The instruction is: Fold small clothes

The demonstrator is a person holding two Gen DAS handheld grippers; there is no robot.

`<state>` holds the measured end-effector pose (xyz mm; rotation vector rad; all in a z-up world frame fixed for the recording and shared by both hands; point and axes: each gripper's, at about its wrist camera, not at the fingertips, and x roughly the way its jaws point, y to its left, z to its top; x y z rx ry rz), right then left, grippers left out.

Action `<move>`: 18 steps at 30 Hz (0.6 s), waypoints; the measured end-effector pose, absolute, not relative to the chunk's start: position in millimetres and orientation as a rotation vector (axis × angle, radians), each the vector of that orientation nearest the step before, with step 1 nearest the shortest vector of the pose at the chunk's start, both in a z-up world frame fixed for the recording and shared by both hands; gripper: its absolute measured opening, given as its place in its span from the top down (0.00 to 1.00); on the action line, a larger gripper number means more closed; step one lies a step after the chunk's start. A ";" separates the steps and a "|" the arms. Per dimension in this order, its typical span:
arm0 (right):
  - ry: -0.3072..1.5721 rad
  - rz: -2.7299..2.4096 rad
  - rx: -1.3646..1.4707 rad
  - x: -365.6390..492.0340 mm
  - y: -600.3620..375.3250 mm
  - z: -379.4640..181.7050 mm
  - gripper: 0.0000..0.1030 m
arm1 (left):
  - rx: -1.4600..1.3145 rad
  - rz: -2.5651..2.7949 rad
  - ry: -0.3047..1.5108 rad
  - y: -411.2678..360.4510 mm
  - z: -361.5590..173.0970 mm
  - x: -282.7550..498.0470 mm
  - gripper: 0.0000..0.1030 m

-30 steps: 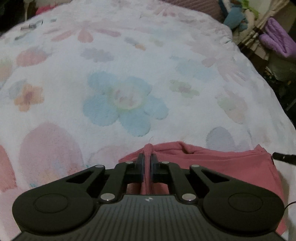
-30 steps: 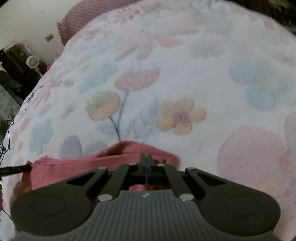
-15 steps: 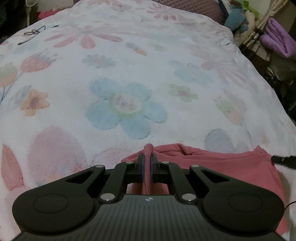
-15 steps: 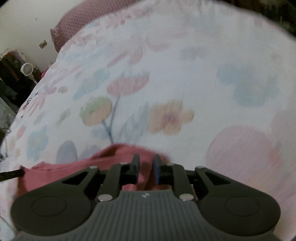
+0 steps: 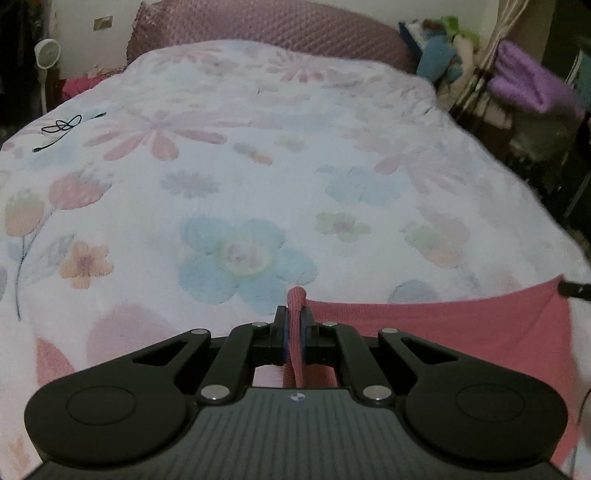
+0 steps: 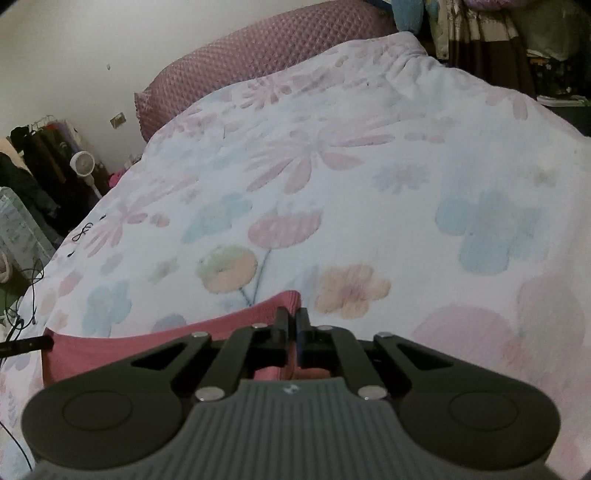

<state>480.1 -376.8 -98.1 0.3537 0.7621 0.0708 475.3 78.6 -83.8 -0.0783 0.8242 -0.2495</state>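
A small pink garment (image 5: 443,325) hangs stretched between my two grippers above the flowered bedspread (image 5: 258,166). My left gripper (image 5: 294,321) is shut on one corner, which pokes out between the pads. In the right wrist view my right gripper (image 6: 293,325) is shut on the other corner of the pink garment (image 6: 155,343). Its top edge runs taut from one gripper to the other. The right gripper's tip shows at the far right of the left wrist view (image 5: 574,288), and the left gripper's tip at the far left of the right wrist view (image 6: 26,345).
A mauve quilted pillow (image 5: 277,26) lies at the head of the bed. A black cable (image 5: 59,127) lies on the far left of the bedspread. A white fan (image 6: 83,164) and clothes stand left of the bed; a purple item (image 5: 532,85) and clutter on the right.
Both grippers have risen and pulled apart, lifting the pink garment off the bed and drawing its edge taut. The right gripper opened briefly half a second ago and is shut again.
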 end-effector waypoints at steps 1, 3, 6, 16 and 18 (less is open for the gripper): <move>0.779 0.060 0.358 486.3 -377.4 -103.1 1.00 | -0.072 -0.243 0.833 76.2 -88.8 480.3 0.95; 0.805 0.048 0.353 495.1 -376.3 -114.1 1.00 | -0.073 -0.222 0.843 73.3 -100.7 489.5 0.95; 0.832 0.030 0.312 506.7 -370.5 -133.6 1.00 | -0.069 -0.197 0.865 71.0 -116.9 500.4 0.95; 0.887 -0.018 0.278 497.1 -362.9 -142.9 0.85 | -0.076 -0.133 0.910 88.0 -114.2 482.3 0.66; 0.902 -0.014 0.258 486.8 -358.7 -132.8 0.85 | -0.060 -0.150 0.918 88.6 -103.0 470.4 0.66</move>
